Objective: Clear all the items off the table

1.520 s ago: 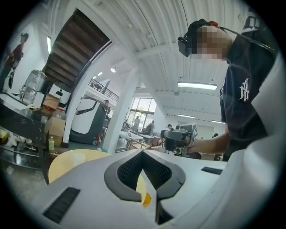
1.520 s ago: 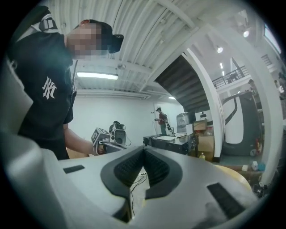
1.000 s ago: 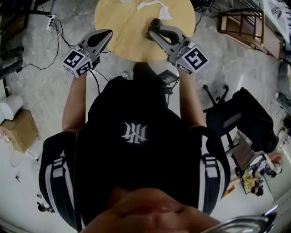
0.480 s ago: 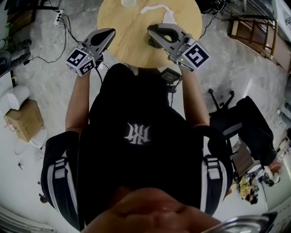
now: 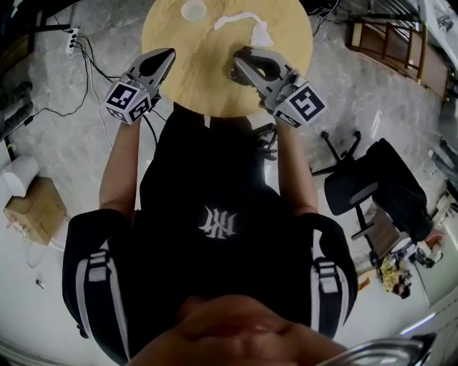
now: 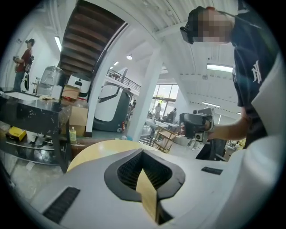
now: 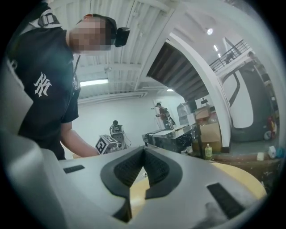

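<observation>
1. One round wooden table [image 5: 207, 82] fills the top middle of the head view, standing on a pale grey floor [image 5: 64, 150]; its top is bare but for two white things at the far side.
2. Close against the table's near edge stands a person [image 5: 215, 214] in a black shirt; both arms reach forward, a gripper in each hand.
3. To the person's right a black office chair [image 5: 372, 182] stands on the floor, well apart from the table.
4. To the person's left a cardboard box [image 5: 32, 207] sits on the floor; cables [image 5: 86, 53] trail over the floor near the table's left side.
5. At the table's left rim the left gripper [image 5: 169, 53] points toward the far side; its own view shows the two jaws pressed together at the tips, holding nothing.
6. Over the near right part of the top lies the right gripper [image 5: 239, 64]; its jaws are likewise closed tip to tip and empty, with a strip of the wood showing through the slit below them; whether it touches the wood cannot be told.
7. Beyond the right gripper and apart from it, a crumpled white piece [image 5: 247, 21] lies on the far right part of the top; cloth or paper, it cannot be told.
8. Left of that piece, near it but not touching, a small white round thing [image 5: 193, 10] sits at the table's far edge.
</observation>
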`<state>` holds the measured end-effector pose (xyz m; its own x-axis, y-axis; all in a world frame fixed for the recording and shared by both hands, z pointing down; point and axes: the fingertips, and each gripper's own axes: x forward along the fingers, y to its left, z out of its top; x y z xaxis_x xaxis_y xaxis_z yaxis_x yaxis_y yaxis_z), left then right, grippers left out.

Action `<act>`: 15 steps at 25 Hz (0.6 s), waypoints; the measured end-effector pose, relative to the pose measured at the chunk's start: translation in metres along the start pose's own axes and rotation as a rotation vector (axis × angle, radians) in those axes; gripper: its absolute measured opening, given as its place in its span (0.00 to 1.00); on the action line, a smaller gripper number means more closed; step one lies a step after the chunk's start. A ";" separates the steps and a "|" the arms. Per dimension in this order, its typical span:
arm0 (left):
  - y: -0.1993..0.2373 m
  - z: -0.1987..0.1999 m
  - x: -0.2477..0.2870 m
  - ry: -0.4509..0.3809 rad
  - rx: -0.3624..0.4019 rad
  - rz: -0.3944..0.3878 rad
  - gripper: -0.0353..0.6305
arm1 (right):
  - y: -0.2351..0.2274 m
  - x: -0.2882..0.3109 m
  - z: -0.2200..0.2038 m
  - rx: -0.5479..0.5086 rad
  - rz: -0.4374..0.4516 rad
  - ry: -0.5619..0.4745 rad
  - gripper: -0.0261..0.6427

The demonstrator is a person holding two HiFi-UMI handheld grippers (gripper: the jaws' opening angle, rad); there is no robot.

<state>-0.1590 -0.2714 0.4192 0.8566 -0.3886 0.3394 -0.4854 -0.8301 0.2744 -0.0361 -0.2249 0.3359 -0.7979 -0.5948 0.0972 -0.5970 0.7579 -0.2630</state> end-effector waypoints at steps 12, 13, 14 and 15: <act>0.077 -0.061 0.069 0.101 0.095 0.082 0.40 | -0.035 0.034 -0.051 -0.007 0.013 0.085 0.05; 0.081 -0.064 0.075 0.109 0.110 0.084 0.42 | -0.041 0.037 -0.055 -0.019 0.014 0.089 0.05; 0.084 -0.066 0.080 0.114 0.125 0.086 0.42 | -0.047 0.040 -0.060 -0.030 0.012 0.092 0.05; 0.086 -0.068 0.085 0.118 0.137 0.088 0.47 | -0.053 0.043 -0.066 -0.041 0.011 0.096 0.05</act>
<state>-0.1397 -0.3485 0.5333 0.7816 -0.4188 0.4623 -0.5220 -0.8448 0.1173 -0.0440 -0.2727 0.4174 -0.8074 -0.5596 0.1867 -0.5897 0.7757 -0.2250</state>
